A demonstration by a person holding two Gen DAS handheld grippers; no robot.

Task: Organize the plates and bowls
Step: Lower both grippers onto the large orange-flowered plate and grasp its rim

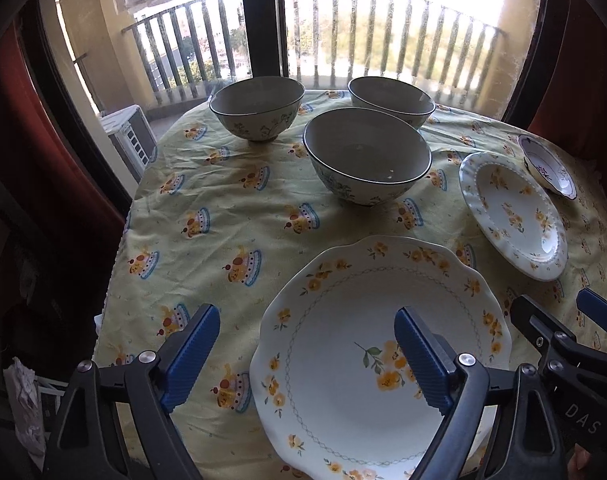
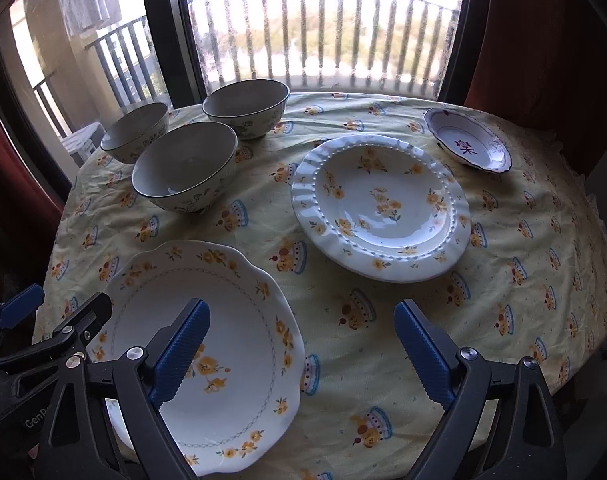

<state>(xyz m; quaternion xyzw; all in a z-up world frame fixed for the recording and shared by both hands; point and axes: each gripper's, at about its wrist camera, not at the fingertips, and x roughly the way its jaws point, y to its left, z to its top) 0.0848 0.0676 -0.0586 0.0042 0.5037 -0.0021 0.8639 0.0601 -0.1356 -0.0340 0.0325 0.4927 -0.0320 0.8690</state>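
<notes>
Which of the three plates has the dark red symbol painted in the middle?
The smallest one, the little dish at the far right of the table. The scalloped plate and the beaded-rim plate are larger and carry only yellow flowers.

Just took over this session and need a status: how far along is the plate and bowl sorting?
Nothing looks done: the three bowls stand separately on the tablecloth, and the scalloped plate, beaded plate and small dish each lie apart, unstacked. Nothing is in hand: left gripper and right gripper are open and empty. All stacking remains.
</notes>
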